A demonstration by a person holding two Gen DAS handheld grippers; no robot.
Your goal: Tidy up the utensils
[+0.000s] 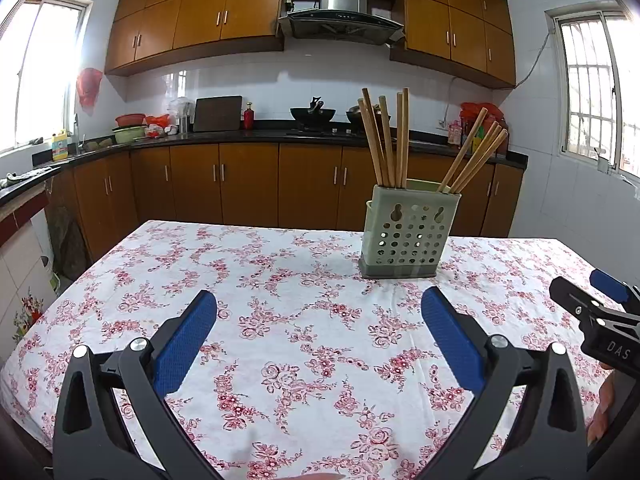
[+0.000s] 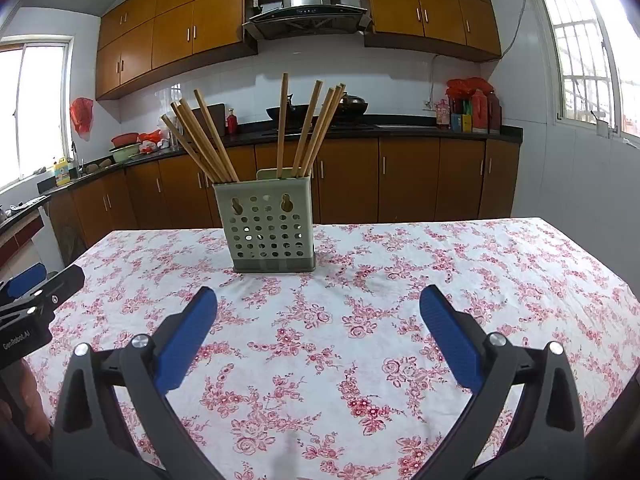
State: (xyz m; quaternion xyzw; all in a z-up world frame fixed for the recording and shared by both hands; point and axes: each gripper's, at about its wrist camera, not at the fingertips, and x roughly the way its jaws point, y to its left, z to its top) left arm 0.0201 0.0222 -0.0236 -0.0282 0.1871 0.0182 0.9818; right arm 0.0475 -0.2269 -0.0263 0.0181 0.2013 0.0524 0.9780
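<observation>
Left tongs (image 1: 319, 320) gaping wide, empty, low over the floral surface (image 1: 280, 280). Chopstick holder (image 1: 408, 232) stands ahead and right of them, chopsticks (image 1: 386, 140) fanned in two bunches. Right tongs (image 2: 319, 320) also spread, empty; holder ahead, slightly left. No loose utensil visible, though near edge is hidden. Likely finished; otherwise approach from above, pinch one stick near mid-length.

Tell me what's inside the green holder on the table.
The green holder holds wooden chopsticks in two leaning bunches. Their lower ends are mostly hidden behind its perforated wall.
</observation>
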